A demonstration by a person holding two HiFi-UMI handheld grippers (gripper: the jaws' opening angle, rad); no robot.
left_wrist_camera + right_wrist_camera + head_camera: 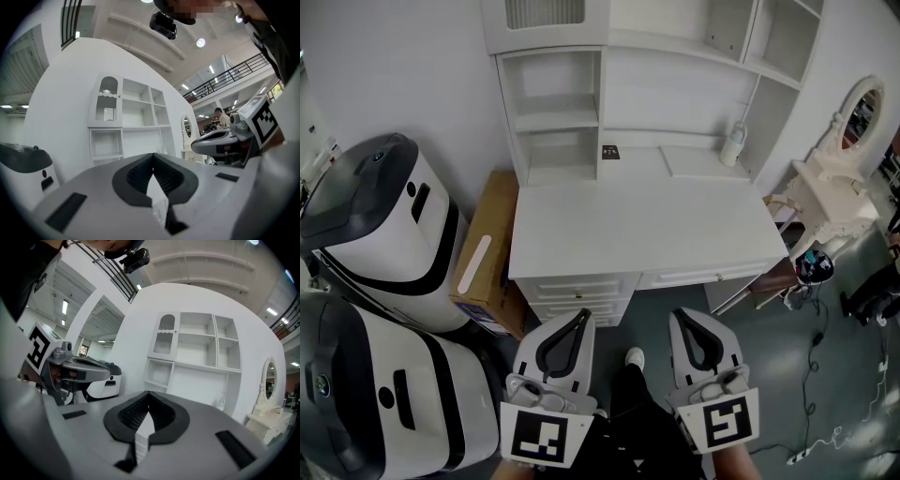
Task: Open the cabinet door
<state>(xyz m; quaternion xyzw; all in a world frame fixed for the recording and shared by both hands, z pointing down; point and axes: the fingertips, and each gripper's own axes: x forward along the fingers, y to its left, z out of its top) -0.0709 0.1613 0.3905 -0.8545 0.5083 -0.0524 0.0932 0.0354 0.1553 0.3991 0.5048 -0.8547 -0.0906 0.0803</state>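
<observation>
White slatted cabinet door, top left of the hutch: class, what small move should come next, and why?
Probably lift the left gripper toward the white slatted cabinet door and part its jaws. Both it and the right gripper are shut, empty, and short of the white desk, while the door sits closed, high on the left side.

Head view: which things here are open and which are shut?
Left gripper: shut, empty.
Right gripper: shut, empty.
Cabinet door: shut.
Drawers: shut.
</observation>
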